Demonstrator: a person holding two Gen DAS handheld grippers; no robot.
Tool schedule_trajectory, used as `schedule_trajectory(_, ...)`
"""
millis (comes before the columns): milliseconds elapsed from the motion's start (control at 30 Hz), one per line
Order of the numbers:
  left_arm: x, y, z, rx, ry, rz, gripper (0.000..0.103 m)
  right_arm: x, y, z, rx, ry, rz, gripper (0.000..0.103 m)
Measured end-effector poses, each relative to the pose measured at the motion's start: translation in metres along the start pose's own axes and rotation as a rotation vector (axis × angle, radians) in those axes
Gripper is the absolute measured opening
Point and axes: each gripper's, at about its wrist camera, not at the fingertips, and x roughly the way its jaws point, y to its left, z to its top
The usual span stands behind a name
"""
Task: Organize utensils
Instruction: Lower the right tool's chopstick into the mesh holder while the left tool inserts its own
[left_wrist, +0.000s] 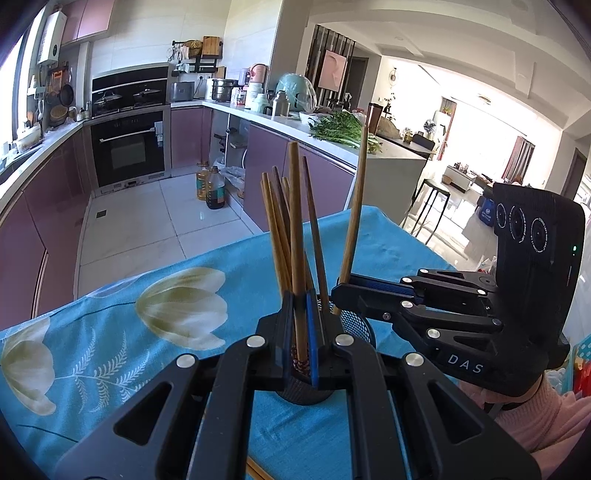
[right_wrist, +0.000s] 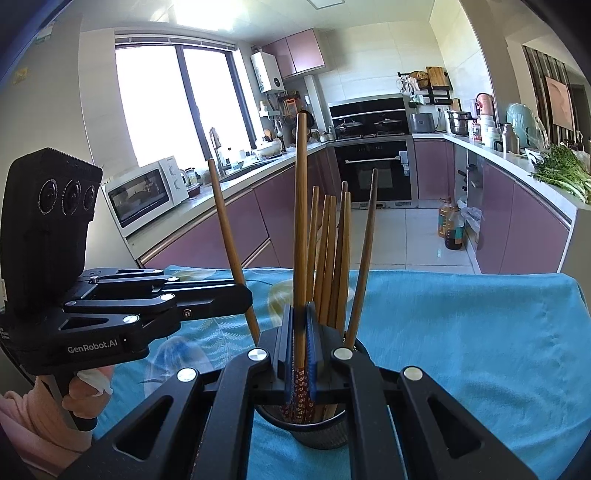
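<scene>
L claw (left_wrist: 300, 308) is clenched on one wood chopstick, the left stick (left_wrist: 295, 221). The stick stands almost straight up between the pads, w/ its red patterned end poking out under the claw. It's held upright so it can slide down into the cup like the rest.

Under and just past the L claw sits the black mesh cup (left_wrist: 356, 325), on the table (left_wrist: 147, 350) w/ the blue flower cloth. The cup is tall and thin, so things must go in end first. A bunch of sticks (right_wrist: 328, 258) is already in it, fanned out and leaning on the rim bc the cup is wider than they are. One loose stick (left_wrist: 255, 469) lies on the table below the L claw, not put away yet.

R claw (right_wrist: 300, 321) is clenched too, on the right stick (right_wrist: 301, 221), also upright, patterned end down right over the cup's mouth.

Seen from the R claw, the left stick leans a bit and its low end hides behind the R claw, so I can't tell if it's inside the cup. I think both sticks are about to go in, so the job looks mostly done.
</scene>
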Motion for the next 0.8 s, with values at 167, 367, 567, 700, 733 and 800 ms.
schedule_trajectory(167, 0.006, 0.002, 0.000, -0.008, 0.011, 0.009, 0.008, 0.004, 0.000, -0.004, 0.001, 0.014, -0.001, 0.006)
schedule_trajectory(367, 0.014, 0.003, 0.002, -0.015, 0.022, 0.014, 0.008, 0.010, 0.000, -0.005, 0.010, 0.030, -0.004, 0.006)
schedule_trajectory(567, 0.018, 0.003, 0.004, -0.020, 0.028, 0.021, 0.008, 0.016, 0.000, -0.004, 0.011, 0.045, -0.005, 0.006)
schedule_trajectory(700, 0.022, 0.008, 0.005, -0.029, 0.035, 0.025, 0.008, 0.018, -0.005, -0.004, 0.017, 0.053, -0.004, 0.006)
schedule_trajectory(733, 0.024, 0.009, 0.005, -0.033, 0.037, 0.027, 0.008, 0.018, -0.005, -0.004, 0.018, 0.054, -0.005, 0.006)
schedule_trajectory(800, 0.026, 0.011, 0.006, -0.034, 0.042, 0.025, 0.008, 0.019, -0.005, -0.004, 0.018, 0.055, -0.005, 0.006)
